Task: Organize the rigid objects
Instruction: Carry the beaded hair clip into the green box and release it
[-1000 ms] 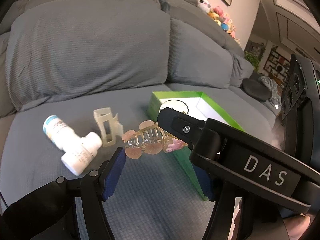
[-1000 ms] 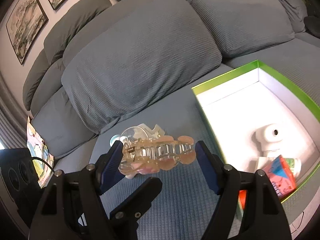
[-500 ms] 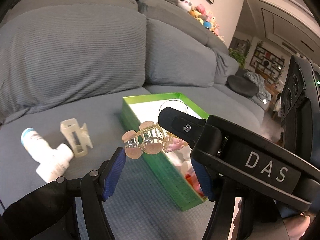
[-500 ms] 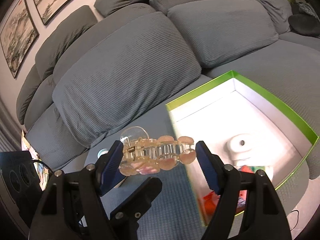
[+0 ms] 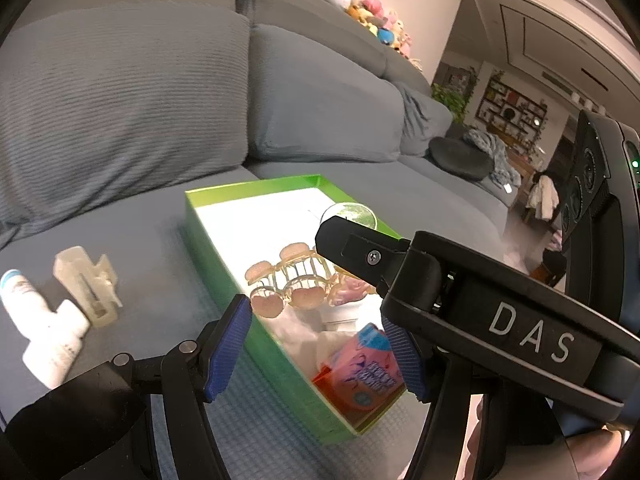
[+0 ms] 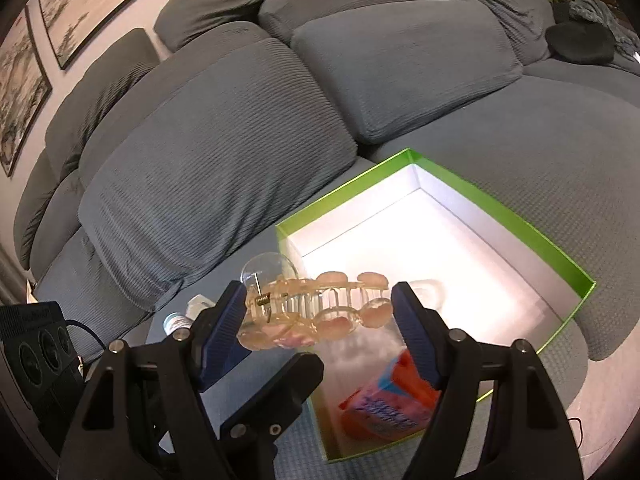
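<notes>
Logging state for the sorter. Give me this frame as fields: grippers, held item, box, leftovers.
right gripper: shut on clear hair claw, gripped end to end
clear hair claw: in the air, over the green box
left gripper: open, holds nothing
green box: open-topped, on sofa seat; pink packet inside
outside box: white bottle and beige hair clip, lying on the seat
</notes>
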`<state>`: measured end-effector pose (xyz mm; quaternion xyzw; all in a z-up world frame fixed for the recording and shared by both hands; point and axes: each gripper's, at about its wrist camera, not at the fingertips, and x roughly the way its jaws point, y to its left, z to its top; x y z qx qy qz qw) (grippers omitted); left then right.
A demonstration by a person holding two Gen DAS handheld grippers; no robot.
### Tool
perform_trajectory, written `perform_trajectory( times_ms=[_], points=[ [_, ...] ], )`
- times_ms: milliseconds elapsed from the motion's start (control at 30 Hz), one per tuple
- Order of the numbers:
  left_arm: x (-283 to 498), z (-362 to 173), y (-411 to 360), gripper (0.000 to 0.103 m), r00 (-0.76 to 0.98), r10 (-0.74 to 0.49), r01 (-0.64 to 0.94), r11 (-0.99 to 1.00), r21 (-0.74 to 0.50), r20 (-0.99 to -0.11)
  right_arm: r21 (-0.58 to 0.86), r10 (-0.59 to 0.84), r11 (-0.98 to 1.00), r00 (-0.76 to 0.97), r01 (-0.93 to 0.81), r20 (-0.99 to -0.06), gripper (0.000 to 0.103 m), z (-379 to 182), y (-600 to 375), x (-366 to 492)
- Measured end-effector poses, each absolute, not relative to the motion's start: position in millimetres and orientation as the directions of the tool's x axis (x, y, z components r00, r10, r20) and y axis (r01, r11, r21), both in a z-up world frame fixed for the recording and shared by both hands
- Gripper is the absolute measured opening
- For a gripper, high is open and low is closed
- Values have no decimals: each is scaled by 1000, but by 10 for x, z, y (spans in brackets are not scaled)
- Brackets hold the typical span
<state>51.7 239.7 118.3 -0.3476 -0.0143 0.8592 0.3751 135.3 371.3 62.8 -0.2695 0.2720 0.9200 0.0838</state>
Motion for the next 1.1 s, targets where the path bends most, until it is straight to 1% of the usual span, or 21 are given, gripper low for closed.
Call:
perform_trajectory(
  times_ms=[633, 967, 1100],
  points=[
    [592, 1045, 2860, 68, -387, 703, -695, -648, -312, -596, 439, 93, -804, -814, -400, -573, 75, 515, 4169, 1543],
    [615, 999, 2986, 68, -354, 715, -708, -626, -327, -603, 439, 119, -783, -799, -440, -589, 75, 446, 4311, 1638],
    [614, 974, 2995, 68, -336, 712, -705, -625, -336, -617, 425, 130, -778, -780, -463, -612, 75, 426, 4330, 1624]
  ],
)
